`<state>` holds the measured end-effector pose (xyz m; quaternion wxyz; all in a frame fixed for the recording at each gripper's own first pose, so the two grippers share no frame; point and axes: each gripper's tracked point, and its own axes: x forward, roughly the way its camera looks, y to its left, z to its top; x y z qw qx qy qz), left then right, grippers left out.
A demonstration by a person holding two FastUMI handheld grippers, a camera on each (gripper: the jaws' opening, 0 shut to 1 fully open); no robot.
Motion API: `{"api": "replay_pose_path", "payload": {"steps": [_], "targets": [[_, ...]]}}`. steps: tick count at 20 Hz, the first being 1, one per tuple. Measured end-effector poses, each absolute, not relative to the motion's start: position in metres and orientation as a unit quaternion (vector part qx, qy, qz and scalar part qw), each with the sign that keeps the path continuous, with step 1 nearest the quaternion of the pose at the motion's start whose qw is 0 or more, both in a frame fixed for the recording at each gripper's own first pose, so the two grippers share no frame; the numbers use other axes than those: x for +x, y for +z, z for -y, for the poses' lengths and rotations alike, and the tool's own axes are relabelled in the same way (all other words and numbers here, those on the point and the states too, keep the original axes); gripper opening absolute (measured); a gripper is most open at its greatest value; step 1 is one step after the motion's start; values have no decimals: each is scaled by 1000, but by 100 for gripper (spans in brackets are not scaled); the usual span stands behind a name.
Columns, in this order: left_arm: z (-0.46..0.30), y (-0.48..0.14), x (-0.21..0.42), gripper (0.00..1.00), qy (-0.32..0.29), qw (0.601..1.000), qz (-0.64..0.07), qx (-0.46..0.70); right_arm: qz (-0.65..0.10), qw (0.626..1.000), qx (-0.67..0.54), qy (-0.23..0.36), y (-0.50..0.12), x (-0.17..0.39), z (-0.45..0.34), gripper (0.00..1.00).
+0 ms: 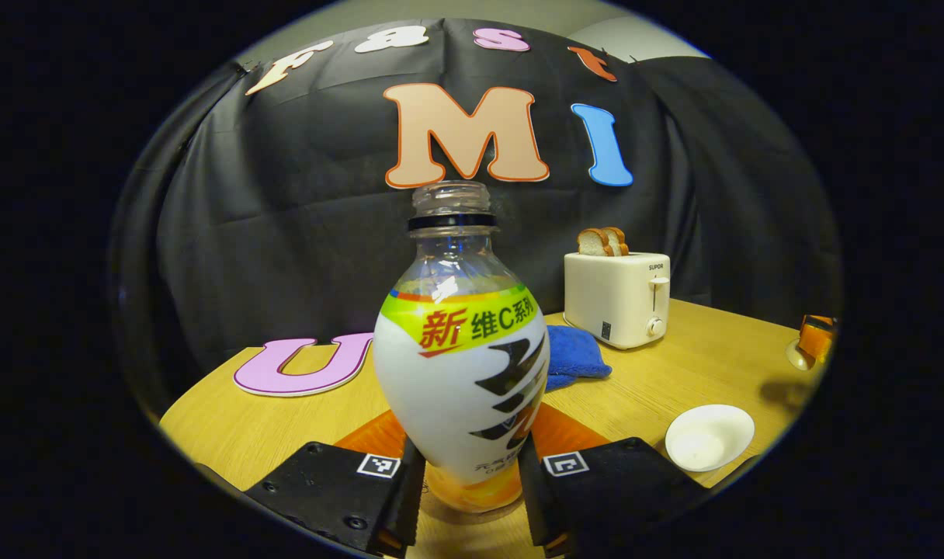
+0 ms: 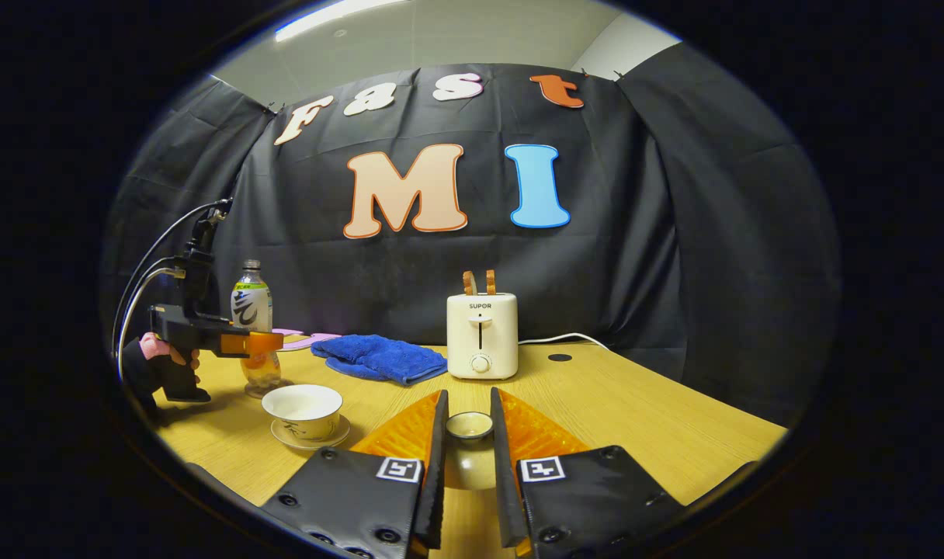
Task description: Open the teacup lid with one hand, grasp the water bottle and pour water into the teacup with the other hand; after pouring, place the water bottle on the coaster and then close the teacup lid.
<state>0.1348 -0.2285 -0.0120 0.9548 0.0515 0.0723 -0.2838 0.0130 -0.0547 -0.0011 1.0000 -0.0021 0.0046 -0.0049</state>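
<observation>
The uncapped water bottle (image 1: 463,365) stands upright between the fingers of my left gripper (image 1: 470,466), which press on its lower body. In the right gripper view the bottle (image 2: 251,307) rests on a clear coaster (image 2: 264,388) at the table's left, with the left gripper (image 2: 261,341) and a hand around it. The white teacup (image 2: 303,405) sits open on its saucer (image 2: 309,439), just right of the bottle. It is also at the lower right of the left gripper view, teacup (image 1: 709,436). My right gripper (image 2: 468,404) is shut on the teacup lid (image 2: 470,425), held above the table.
A white toaster (image 2: 481,335) holding bread slices stands at the back of the wooden table (image 2: 635,419), its cable trailing right. A blue cloth (image 2: 380,357) lies left of it. The right gripper (image 1: 817,335) is at the far right of the left gripper view.
</observation>
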Motion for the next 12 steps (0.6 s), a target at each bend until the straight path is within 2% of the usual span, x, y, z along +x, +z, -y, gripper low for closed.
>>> {"api": "replay_pose_path", "payload": {"steps": [9,12], "targets": [[226,-20,138,56,-282,955,-79,49,-4,1000,-2,-8,0,12,55,32],[223,-20,137,62,-283,955,-76,42,-3,1000,-2,-9,0,12,56,31]]}}
